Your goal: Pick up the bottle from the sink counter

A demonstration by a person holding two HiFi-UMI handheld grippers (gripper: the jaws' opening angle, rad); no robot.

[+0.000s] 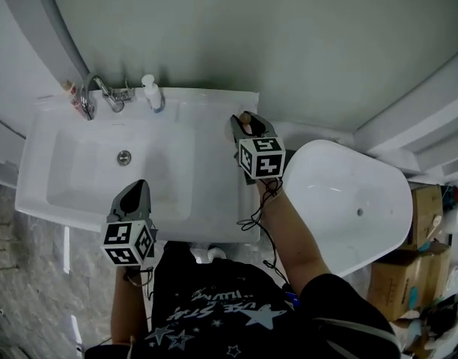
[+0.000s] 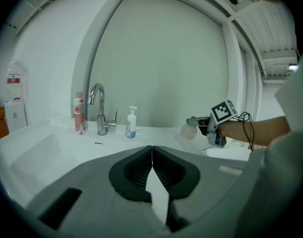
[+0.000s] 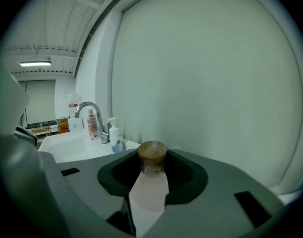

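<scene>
The right gripper (image 1: 244, 124) is clamping the one brown-capped bottle (image 3: 151, 158) over the sink counter's (image 1: 214, 167) right end, the left gripper (image 2: 152, 158) is hovering pinched together and empty, and a pink-labelled bottle (image 1: 74, 100) and a pump bottle (image 1: 150, 90) are flanking the single faucet (image 1: 99, 90), their print too small to read.

The pale pink bottle (image 3: 149, 192) has a brown cap (image 3: 152, 152).

Out of sight between the right gripper's (image 1: 242, 126) jaws: lower body of the bottle (image 3: 152, 155) (brown cap clear). Left gripper view, nine o'clock: pink bottle's (image 2: 80, 114) print unreadably small.
</scene>
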